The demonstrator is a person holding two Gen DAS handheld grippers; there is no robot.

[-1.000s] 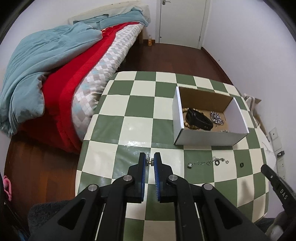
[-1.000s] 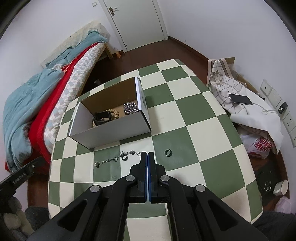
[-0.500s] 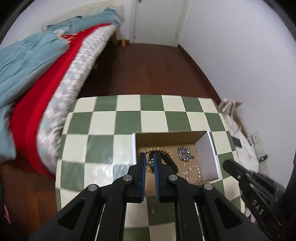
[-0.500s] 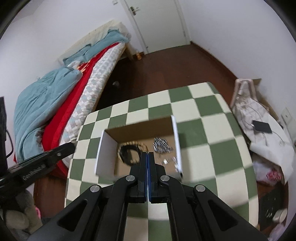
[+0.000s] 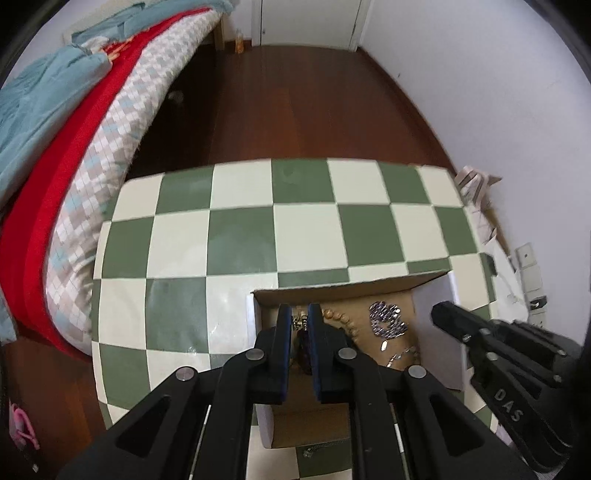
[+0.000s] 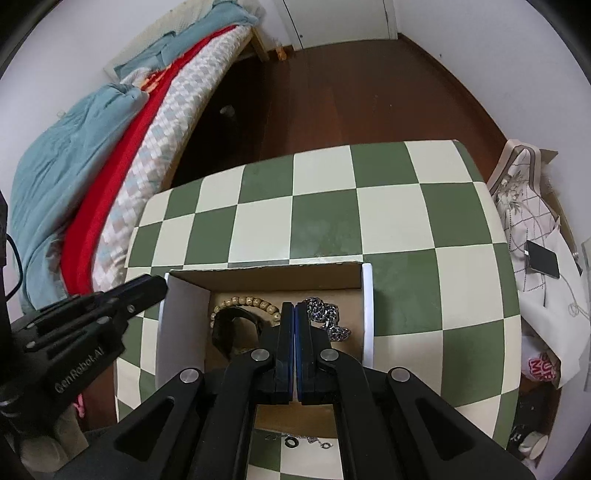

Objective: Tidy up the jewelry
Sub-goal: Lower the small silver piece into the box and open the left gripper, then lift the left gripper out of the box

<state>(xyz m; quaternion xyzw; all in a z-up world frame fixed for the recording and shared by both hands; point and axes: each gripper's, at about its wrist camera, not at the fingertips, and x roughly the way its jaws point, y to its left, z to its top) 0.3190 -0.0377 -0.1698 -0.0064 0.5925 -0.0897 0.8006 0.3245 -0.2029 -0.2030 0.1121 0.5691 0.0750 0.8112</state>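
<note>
A white cardboard box (image 6: 367,314) with a brown inside stands on the checkered table (image 6: 325,229). It holds a wooden bead bracelet (image 6: 243,302), a black band (image 6: 232,328) and a silver chain (image 6: 327,317). My left gripper (image 5: 300,321) is shut on a small metal jewelry piece (image 5: 299,320) and holds it above the left part of the box (image 5: 455,295). My right gripper (image 6: 294,317) is shut with nothing between its fingers, above the middle of the box. A thin chain and a black ring (image 6: 291,442) lie on the table in front of the box.
A bed with red and teal blankets (image 5: 55,147) stands left of the table. A wooden floor and a white door (image 5: 306,22) lie beyond. A bag with a phone (image 6: 541,258) and clutter sits right of the table.
Both grippers have moved forward from the table's near edge to above the box. The left one has kept hold of the small jewelry piece.
</note>
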